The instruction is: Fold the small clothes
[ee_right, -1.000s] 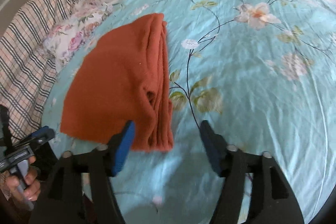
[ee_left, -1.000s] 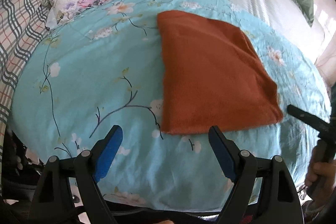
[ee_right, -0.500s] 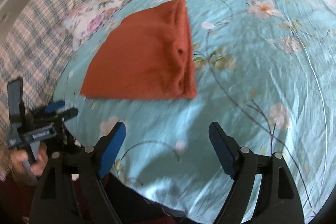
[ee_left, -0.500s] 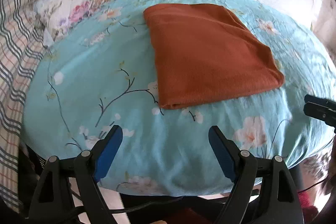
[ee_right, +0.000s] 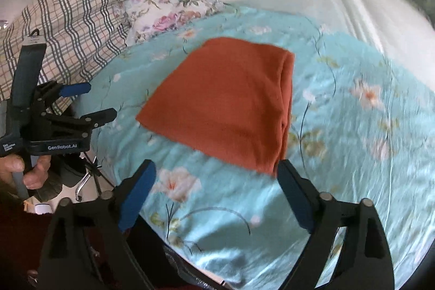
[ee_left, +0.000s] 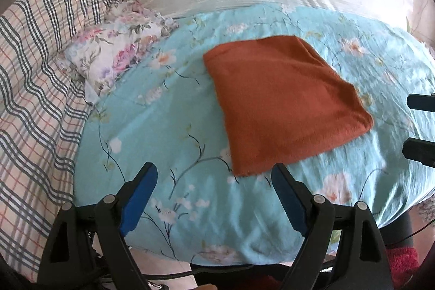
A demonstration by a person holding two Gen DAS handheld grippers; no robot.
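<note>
While both claws hang back off the bed's near edge | cloth (ee_left: 282, 105) folded, ahead, thick fold rightward | left claw (ee_left: 214, 181) spread, empty | right claw (ee_right: 217, 178) just widened, empty, nearer fold

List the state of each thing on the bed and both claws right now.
Orange cloth: folded, lying flat on the floral sheet, untouched.
Floral sheet: spread out, lightly wrinkled.
Flowered pillow: rumpled, beside the sheet.
Left claw: open, empty.
Right claw: open, empty, jaws just widened.
</note>
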